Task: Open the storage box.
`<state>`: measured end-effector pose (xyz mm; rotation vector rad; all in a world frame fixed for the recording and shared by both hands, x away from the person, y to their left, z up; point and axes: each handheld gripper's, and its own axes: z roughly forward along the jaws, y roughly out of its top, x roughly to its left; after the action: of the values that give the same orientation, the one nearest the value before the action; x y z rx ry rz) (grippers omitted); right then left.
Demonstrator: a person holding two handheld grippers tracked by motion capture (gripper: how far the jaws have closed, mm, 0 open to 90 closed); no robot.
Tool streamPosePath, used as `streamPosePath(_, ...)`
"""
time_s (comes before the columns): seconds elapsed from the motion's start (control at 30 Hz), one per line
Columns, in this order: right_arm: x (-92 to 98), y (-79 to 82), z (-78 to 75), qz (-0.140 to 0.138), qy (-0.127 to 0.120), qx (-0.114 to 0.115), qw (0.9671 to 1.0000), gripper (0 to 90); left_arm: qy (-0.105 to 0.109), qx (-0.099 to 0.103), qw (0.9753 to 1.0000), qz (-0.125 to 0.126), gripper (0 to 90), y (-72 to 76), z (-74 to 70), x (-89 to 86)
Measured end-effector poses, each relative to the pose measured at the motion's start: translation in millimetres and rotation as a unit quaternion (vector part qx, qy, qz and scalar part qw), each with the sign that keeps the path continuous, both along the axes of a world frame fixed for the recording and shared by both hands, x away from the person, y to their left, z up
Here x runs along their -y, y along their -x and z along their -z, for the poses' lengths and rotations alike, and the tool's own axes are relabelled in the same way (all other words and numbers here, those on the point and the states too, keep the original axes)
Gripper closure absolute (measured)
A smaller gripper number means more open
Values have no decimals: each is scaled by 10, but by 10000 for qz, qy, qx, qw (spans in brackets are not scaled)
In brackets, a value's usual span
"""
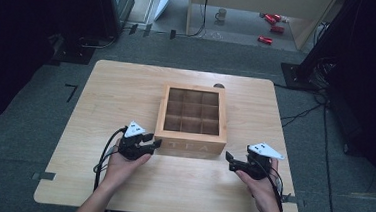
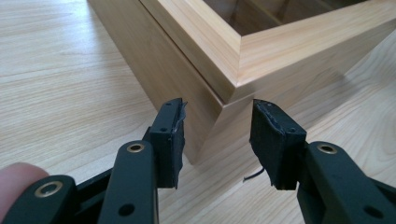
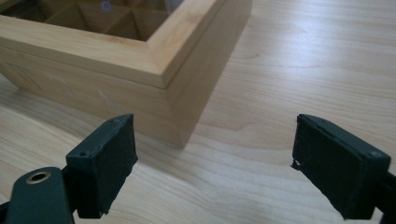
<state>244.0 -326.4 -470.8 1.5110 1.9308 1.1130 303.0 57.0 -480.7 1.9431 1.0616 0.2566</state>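
The wooden box has the letters "TEA" on its front side. It sits on the counter between the two hand-held grippers. The left hand-held gripper is a little open and holds nothing; its jaws sit just in front of the box's near left corner. The right hand-held gripper is wide open and holds nothing, close to the near right corner. Inside the box are nine small square spaces, and they look empty.
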Motion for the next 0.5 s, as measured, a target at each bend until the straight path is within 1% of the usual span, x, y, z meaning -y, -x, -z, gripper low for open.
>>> streamPosePath(0.03, -44, -24, -25, -39, -5, 23, 10000, 138, 86, -46, 9999, 58, 562, -11, -15, -8)
streamPosePath(0.07, -59, -33, -33, -52, -5, 28, 10000, 142, 109, -46, 9999, 87, 571, -13, -21, -5)
streamPosePath(0.1, -82, -41, -44, -55, -3, 23, 10000, 147, 127, -30, 9999, 112, 585, -12, -27, -2)
streamPosePath(0.13, -104, -52, -52, -59, 16, 25, 10000, 150, 140, 7, 9999, 88, 594, -7, -36, 1)
streamPosePath(0.37, -205, -104, -86, -79, 91, 59, 9999, 194, 136, -12, 9998, 119, 614, -13, -41, -14)
streamPosePath(0.5, -223, -124, -86, -74, 45, 50, 10000, 199, 138, -17, 9998, 122, 615, -14, -42, -15)
